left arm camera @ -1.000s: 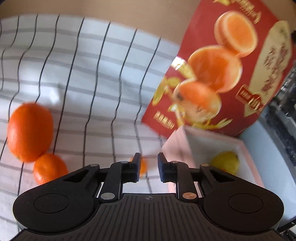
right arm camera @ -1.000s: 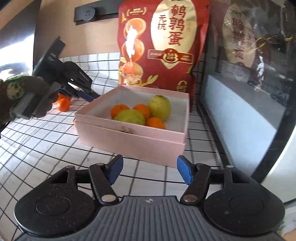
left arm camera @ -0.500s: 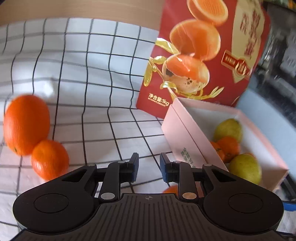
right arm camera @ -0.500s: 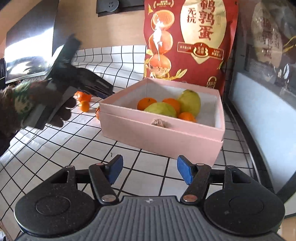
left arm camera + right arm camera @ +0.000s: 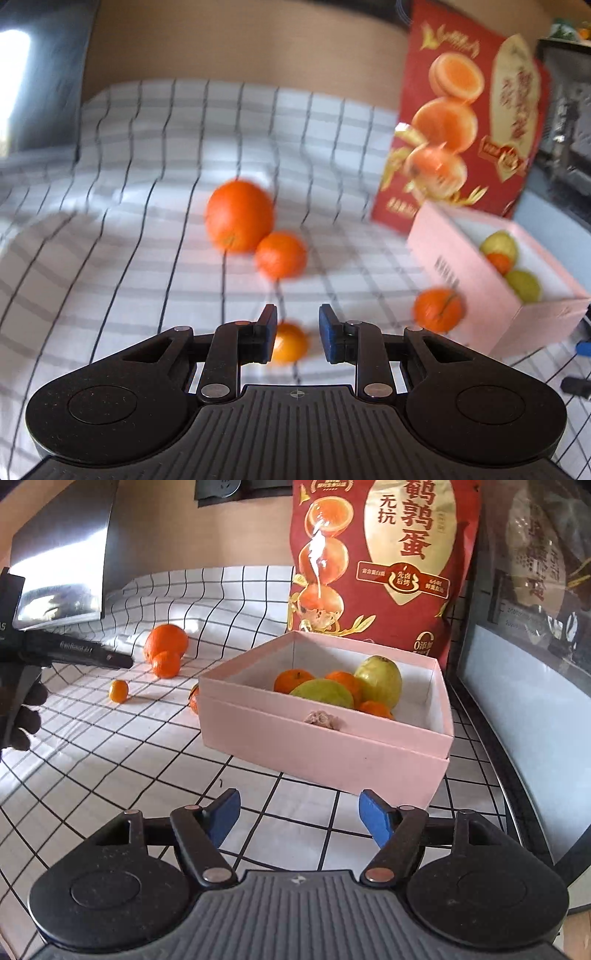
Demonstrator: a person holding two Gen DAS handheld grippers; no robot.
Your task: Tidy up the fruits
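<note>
A pink box (image 5: 325, 746) on the checked cloth holds two green fruits (image 5: 378, 681) and several mandarins. Left of it lie a big orange (image 5: 239, 216), a mandarin (image 5: 280, 255) touching it, a tiny orange (image 5: 290, 341), and another mandarin (image 5: 437, 309) against the box wall. My left gripper (image 5: 298, 328) hovers over the tiny orange with its jaws narrow and nothing gripped; the right wrist view shows it (image 5: 123, 661) above the cloth. My right gripper (image 5: 299, 816) is in front of the box, its jaws opening with nothing between them.
A tall red snack bag (image 5: 384, 561) stands behind the box. A dark glass-fronted appliance (image 5: 524, 664) borders the cloth on the right. A shiny metal panel (image 5: 62, 561) leans at the back left. A gloved hand (image 5: 22, 716) holds the left gripper.
The left gripper swung left, away from the box, so the loose oranges now lie ahead of it. The right gripper's jaws have widened; that hand barely moved.
</note>
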